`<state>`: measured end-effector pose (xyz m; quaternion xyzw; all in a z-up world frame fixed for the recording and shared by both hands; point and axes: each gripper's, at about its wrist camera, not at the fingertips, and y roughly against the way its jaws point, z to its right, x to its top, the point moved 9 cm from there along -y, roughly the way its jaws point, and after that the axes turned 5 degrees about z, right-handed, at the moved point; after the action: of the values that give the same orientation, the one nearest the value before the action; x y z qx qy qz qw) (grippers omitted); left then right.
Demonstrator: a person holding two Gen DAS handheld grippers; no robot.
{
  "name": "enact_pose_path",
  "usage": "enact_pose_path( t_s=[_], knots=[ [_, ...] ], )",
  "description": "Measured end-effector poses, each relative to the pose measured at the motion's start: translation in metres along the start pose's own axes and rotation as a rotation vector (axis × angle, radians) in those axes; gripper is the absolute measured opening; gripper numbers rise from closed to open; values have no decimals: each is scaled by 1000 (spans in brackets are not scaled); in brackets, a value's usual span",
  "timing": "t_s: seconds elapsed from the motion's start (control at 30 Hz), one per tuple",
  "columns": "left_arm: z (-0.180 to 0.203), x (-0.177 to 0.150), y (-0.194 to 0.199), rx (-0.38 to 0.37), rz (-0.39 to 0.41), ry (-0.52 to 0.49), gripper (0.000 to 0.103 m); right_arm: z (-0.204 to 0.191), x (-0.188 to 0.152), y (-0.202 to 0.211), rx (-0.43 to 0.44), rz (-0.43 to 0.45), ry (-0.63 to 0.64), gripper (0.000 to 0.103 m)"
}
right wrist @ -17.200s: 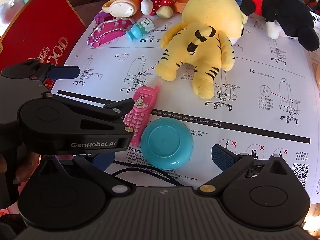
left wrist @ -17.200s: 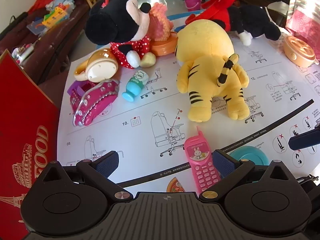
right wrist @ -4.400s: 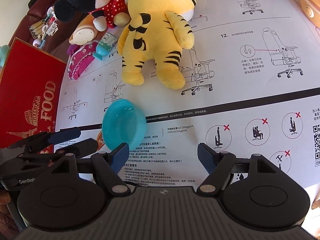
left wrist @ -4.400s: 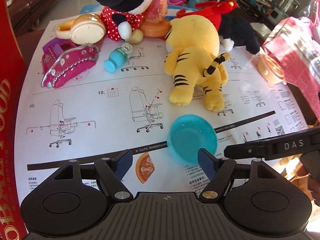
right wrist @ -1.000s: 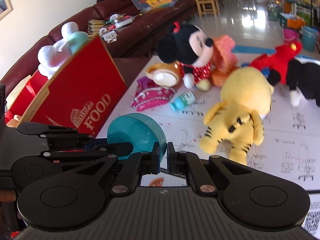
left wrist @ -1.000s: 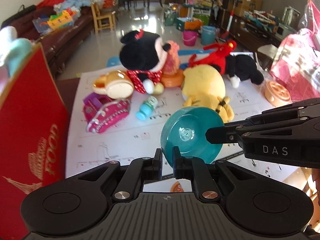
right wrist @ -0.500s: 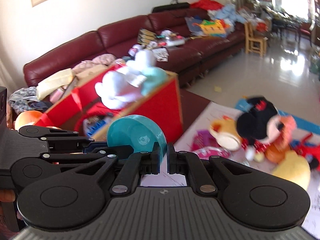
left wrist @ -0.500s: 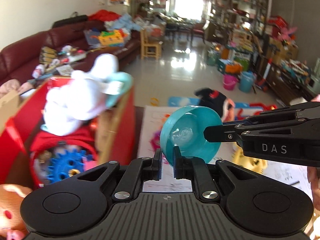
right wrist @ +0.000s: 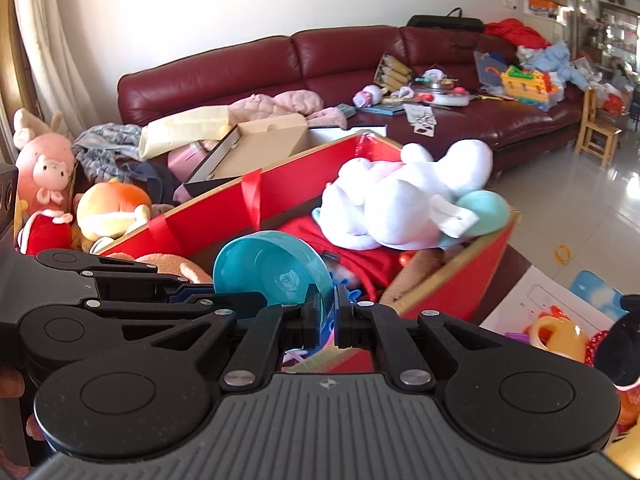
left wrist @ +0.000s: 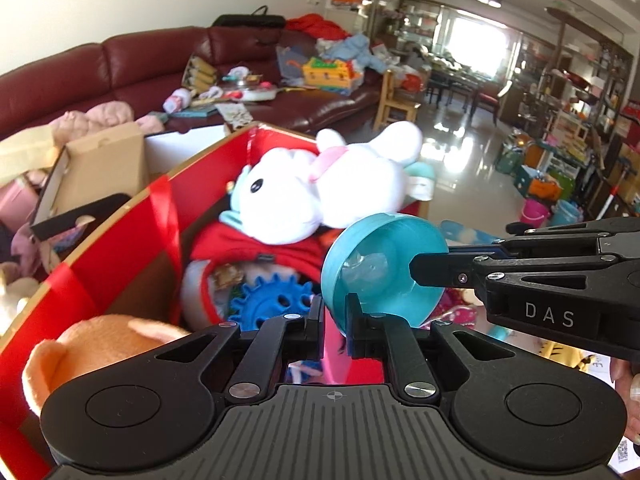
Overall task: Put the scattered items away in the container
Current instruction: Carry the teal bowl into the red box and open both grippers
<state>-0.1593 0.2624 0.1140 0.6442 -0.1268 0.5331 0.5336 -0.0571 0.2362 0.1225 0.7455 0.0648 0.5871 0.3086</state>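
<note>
Two grippers pinch one teal bowl [left wrist: 384,268] between us, and it hangs in the air over the open red box [left wrist: 120,248], tilted so its hollow faces the left wrist camera. Our left gripper [left wrist: 334,316] has its jaws pressed together on the bowl's lower rim. Our right gripper [right wrist: 327,312] does the same on the opposite side of the rim, its jaws nearly touching with only the thin teal wall between them. In the left view the right gripper's black fingers come in from the right edge and meet the bowl at its side; in the right view the left gripper reaches in from the left, just beside the bowl.

Below the bowl the box is already crowded. We see a white plush rabbit [left wrist: 328,188] lying across the far part of it, partly over the rim, with a mint-green piece beside it. Under the rabbit lies a red cloth [left wrist: 248,248], and nearer us a blue toy gear [left wrist: 272,300]. An orange-pink plush [left wrist: 104,344] fills the near corner.

Beyond the box stands a dark red sofa [right wrist: 320,64] strewn with toys and papers, with a cardboard box [right wrist: 260,148] against it. At the right edge of the right view, part of the desk's printed sheet [right wrist: 532,300] shows.
</note>
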Motion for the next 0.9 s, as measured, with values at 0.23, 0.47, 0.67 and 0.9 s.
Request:
enact_pose_path(
  t_s=[0.23,0.47,0.67,0.9],
  knots=[
    [-17,-7,-4,30,-26,25,4,-8,-2,-17,23,-43,-3,7],
    [-23,-13,-5,47,-46,37,4,-13,-7,-26,41,-67,0,7],
    [-25,-15,-6,74,-62,31,32,-13,-6,-30,53,-73,-13,12],
    [-31,-14,-5,156,-45,31,87,1,-1,-18,18,-9,-54,75]
  ],
)
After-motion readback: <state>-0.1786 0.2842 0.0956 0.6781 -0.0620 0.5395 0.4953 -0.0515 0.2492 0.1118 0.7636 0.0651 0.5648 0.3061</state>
